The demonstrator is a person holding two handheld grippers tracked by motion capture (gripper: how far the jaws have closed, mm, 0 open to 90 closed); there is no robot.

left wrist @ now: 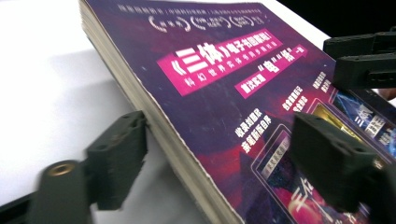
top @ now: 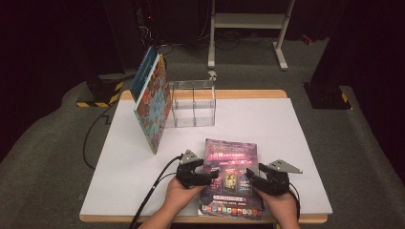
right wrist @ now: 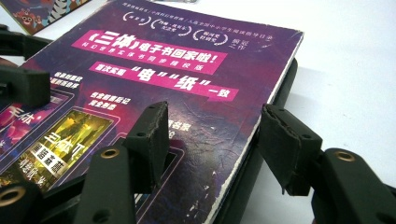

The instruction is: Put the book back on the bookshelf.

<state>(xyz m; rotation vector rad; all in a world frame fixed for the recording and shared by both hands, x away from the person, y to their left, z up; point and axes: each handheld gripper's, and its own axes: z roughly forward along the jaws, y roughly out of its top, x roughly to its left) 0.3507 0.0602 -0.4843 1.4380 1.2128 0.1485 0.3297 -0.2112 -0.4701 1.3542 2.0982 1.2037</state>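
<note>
Because the thick paperback book with the dark purple and magenta cover (top: 232,179) lies flat at the near edge of the white surface (top: 124,176), each hand takes it by a long edge. The left hand-held gripper (top: 208,176) straddles the book's left edge: in the left gripper view one jaw sits under the page block and the other over the cover, with a gap showing, so it looks open and not yet pinching. The right hand-held gripper (top: 255,183) likewise brackets the right edge with its jaws apart, one over the cover, one beside the spine. Farther back, a large colourful picture book (top: 154,107) leans against a clear plastic two-compartment box (top: 193,102), probably the upright storage the flat book is headed for.
</note>
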